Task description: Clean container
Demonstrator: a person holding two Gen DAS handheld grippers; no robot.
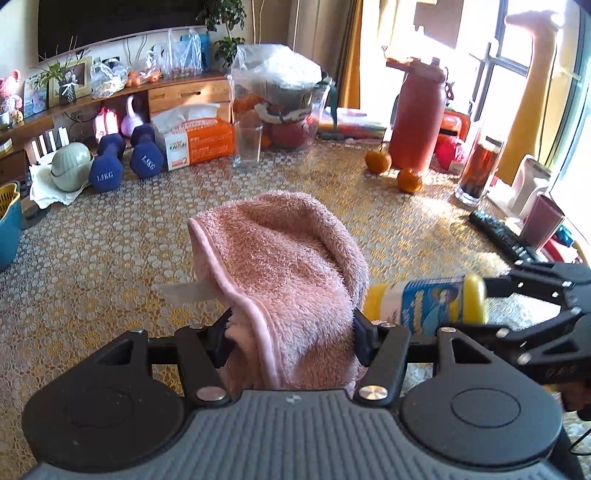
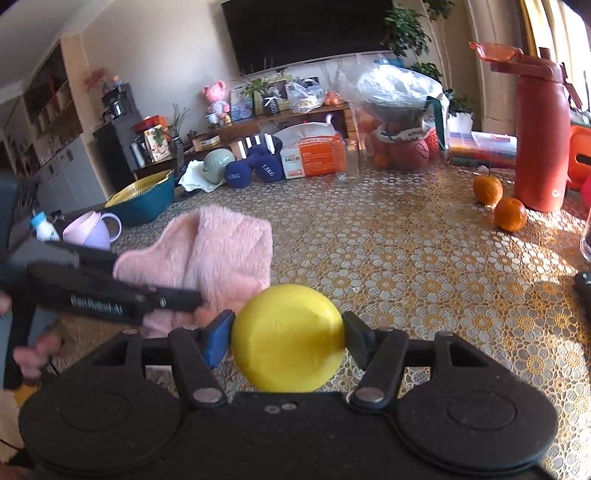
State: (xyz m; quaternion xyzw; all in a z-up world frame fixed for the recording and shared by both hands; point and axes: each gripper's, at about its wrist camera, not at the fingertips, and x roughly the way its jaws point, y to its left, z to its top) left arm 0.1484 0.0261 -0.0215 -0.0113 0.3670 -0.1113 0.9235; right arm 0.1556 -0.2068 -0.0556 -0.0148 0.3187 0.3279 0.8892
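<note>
The left gripper (image 1: 291, 332) pinches a pink towel (image 1: 284, 266); the right gripper (image 2: 288, 339) clamps a yellow-capped bottle (image 2: 288, 338) just beside it. Both hover above a gold lace-patterned tablecloth (image 2: 424, 266) holding oranges (image 2: 510, 213), an empty glass (image 1: 247, 144) and dumbbells (image 1: 125, 158), a television (image 2: 306, 33) behind.

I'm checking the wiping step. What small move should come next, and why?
Probably bring the fluffy pink towel, clamped in the left gripper, sideways onto the yellow-capped container with the blue label. The right gripper holds it by its yellow end, lying sideways, and the towel sits beside it, contact unclear.
</note>
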